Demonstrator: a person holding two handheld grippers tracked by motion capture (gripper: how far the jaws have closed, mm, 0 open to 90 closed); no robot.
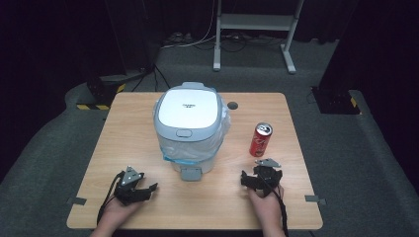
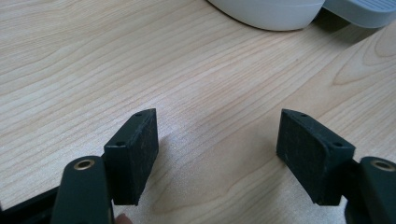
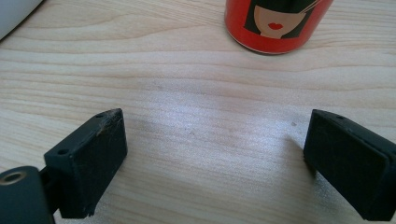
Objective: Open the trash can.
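A white and grey pedal bin (image 1: 190, 126) with a shut lid and a plastic liner stands mid-table; its grey foot pedal (image 1: 190, 173) faces me. A red drink can (image 1: 261, 139) stands upright to its right, and its base (image 3: 275, 23) appears just ahead of the right gripper. My left gripper (image 1: 143, 186) rests at the front left, open, jaws wide apart over bare wood (image 2: 217, 144), with the bin's base (image 2: 271, 11) ahead. My right gripper (image 1: 259, 175) rests at the front right, open and holding nothing (image 3: 215, 154).
The wooden table (image 1: 123, 128) has a round cable hole (image 1: 232, 104) at the back right of the bin. Bits of grey tape (image 1: 76, 201) mark its front corners. Beyond the far edge stand a white desk frame (image 1: 254, 29) and dark equipment on grey carpet.
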